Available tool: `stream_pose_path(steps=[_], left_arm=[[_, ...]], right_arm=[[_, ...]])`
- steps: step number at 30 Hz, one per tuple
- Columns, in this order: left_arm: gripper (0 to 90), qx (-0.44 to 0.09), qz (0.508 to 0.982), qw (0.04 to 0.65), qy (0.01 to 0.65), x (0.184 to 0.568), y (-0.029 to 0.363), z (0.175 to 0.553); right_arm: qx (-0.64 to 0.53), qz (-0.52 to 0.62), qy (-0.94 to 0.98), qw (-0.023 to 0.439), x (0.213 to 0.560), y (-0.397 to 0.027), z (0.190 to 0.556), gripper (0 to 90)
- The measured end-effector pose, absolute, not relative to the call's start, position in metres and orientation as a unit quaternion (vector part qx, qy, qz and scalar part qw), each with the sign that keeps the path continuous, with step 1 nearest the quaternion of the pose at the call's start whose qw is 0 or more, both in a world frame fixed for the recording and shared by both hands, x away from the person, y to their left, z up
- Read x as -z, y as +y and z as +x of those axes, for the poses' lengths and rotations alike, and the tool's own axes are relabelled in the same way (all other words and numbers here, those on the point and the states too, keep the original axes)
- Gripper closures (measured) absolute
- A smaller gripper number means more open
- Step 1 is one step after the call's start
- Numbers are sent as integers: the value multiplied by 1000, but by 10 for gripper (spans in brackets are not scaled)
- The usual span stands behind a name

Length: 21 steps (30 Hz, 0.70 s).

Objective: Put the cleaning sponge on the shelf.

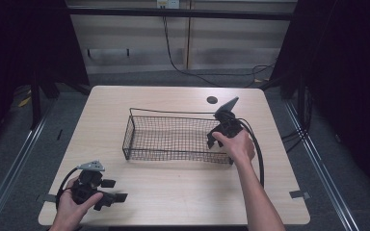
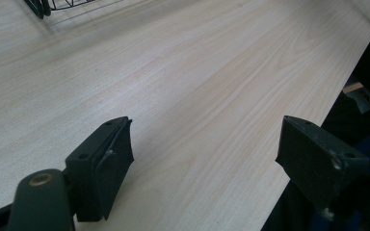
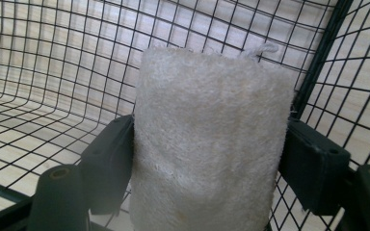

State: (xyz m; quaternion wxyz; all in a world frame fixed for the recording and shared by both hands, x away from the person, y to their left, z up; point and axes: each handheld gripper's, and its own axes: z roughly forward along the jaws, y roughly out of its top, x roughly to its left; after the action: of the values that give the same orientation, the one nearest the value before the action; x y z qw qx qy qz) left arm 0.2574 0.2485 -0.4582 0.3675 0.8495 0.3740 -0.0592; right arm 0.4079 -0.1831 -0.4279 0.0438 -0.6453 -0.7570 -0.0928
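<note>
Looks like a lab recording bay, not a home or shop. Light wood-grain table sits centre frame on a grey floor, boxed in by black curtains at the left and right edges. Metal floor rails run along both sides. Plain panelled wall at the top, with a black cable hanging from a wall outlet. Tape tabs mark the table's lower corners.
</note>
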Motion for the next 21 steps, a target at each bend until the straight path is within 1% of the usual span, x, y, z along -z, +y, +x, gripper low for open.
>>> stream_pose_path(steps=[21], left_arm=[[197, 60, 849, 367, 375, 459, 248, 257]], right_arm=[[73, -643, -761, 34, 443, -174, 410, 253]])
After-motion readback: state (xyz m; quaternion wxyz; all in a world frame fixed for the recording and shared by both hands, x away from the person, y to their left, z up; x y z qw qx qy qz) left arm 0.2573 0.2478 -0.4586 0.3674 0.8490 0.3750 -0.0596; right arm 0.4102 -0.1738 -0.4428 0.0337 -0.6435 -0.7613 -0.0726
